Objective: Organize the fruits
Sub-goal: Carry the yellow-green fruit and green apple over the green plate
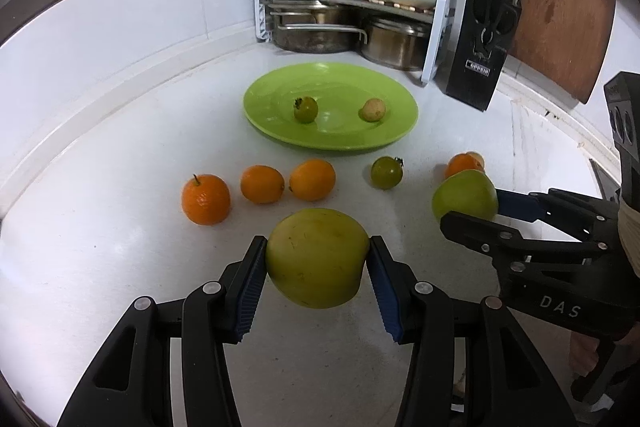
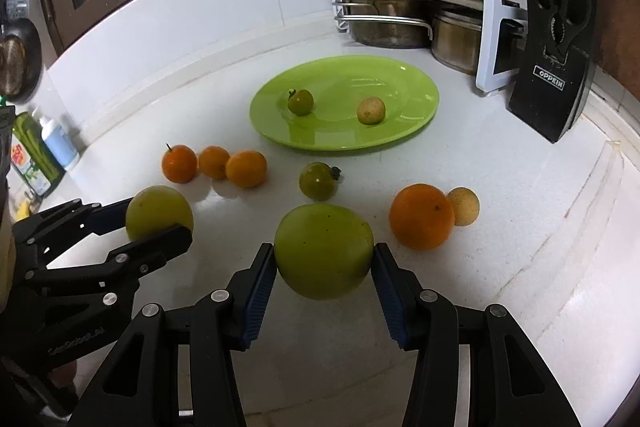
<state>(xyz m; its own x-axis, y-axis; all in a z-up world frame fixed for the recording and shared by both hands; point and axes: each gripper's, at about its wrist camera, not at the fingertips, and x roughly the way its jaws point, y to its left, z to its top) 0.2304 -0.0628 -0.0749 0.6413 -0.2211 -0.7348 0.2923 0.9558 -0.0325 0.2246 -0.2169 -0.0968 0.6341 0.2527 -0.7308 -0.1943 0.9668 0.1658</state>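
Two green apples, one per gripper: my left gripper (image 1: 317,269) is clamped on the yellowish apple (image 1: 317,259), my right gripper (image 2: 324,263) on the greener apple (image 2: 324,251), ribbed blue pads (image 2: 259,297) pressing both sides. Pale round fruit (image 2: 464,206) is half hidden behind the big orange (image 2: 422,217). Glossy green plate (image 2: 400,75) holds one small green tomato (image 2: 301,102) and a tan round fruit (image 2: 371,111). Three small oranges (image 1: 262,183) and another green tomato (image 1: 386,172) sit loose on the white counter (image 1: 120,267)
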